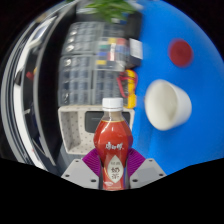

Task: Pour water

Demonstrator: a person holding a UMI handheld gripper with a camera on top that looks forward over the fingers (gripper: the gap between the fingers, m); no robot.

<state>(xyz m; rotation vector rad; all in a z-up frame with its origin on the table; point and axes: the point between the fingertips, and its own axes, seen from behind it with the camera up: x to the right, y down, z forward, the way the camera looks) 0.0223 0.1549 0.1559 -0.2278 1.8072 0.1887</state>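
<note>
A: Gripper view first. What's between the fingers?

B: A bottle (113,140) with a white cap, red contents and a red label, upright. The purple pads (97,160) sit against its lower body on both sides, so the gripper (113,168) looks clamped on it, jaws narrowed to the bottle's width with no gap that I can make out.

A: And where would the water go?

B: Most likely the white cup (167,103), standing on the blue table (190,85) just beyond and to the right of the bottle. A clear rack (92,60) stands behind to the left.

A: Advice for the step?

B: The cap appears still on, so nothing will flow until that's dealt with. Otherwise: carry the neck over the cup's rim, tilt slowly, and keep the squeeze firm, since the bottle may slip as it leans.
</note>
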